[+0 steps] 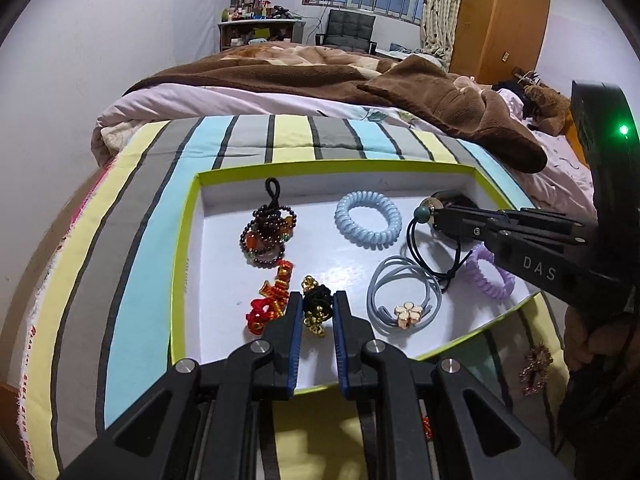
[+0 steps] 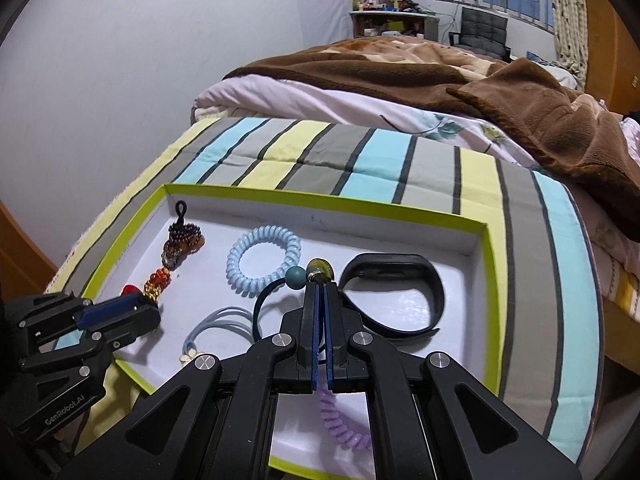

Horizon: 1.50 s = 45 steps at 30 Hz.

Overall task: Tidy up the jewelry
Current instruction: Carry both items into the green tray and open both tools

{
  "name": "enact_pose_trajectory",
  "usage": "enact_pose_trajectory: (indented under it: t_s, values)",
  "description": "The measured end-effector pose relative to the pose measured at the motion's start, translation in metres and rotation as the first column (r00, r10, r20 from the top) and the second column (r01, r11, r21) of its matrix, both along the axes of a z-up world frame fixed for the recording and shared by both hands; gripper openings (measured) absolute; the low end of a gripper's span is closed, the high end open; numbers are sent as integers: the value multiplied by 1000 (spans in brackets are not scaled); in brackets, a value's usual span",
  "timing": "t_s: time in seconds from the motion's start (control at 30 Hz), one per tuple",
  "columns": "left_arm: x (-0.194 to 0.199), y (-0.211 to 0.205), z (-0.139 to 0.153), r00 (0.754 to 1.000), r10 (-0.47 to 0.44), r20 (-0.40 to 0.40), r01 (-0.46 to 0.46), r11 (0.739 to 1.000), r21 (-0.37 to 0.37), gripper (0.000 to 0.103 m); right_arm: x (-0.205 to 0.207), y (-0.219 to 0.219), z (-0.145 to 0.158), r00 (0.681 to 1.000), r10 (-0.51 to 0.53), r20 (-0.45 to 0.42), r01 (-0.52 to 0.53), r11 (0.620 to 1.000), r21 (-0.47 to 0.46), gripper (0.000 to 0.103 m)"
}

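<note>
Inside the green-rimmed tray [image 1: 188, 216] on the striped bed cover [image 1: 152, 184], the purple coil tie [image 1: 490, 276] is half hidden behind the right hand-held gripper [image 2: 320, 285], whose jaws pinch a black hair tie with a teal bead [image 2: 294, 277]. The left hand-held gripper [image 1: 318, 300] angles down, clamped on a black tie with gold bells [image 1: 316, 307]. "DAS" and "GenRobot.AI" mark the grippers. A brooch [image 1: 536, 364] lies outside the tray.

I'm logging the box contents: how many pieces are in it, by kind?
Spiral ties: 2 (light blue spiral, purple spiral)
Elastic ties: 3 (grey flower tie, black bead tie, black bell tie)
Beaded strings: 2 (dark bead string, red-gold charm)
Black wristband: 1
Total: 8
</note>
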State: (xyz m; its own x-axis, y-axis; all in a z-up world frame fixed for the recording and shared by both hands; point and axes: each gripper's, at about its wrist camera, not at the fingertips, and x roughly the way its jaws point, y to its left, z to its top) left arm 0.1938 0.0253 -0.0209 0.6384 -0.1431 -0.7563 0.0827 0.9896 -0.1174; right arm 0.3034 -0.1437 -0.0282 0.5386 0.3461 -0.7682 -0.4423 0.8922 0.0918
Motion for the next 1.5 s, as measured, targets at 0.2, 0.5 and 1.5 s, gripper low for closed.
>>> enact_pose_trajectory:
  t_s: [0.2, 0.5, 1.5]
  values:
    - [1, 3, -2, 1000, 7, -5, -7, 1000, -15, 15, 3, 6, -5, 1000, 8, -5, -8, 999, -33, 2]
    - [2, 4, 0, 1000, 12, -7, -12, 1000, -24, 16, 5, 9, -8, 1000, 11, -8, -12, 999, -53, 2]
    - [-22, -5, 17, 1000, -3, 25, 4, 999, -49, 37, -21, -2, 13, 999, -6, 32, 5, 1000, 15, 19]
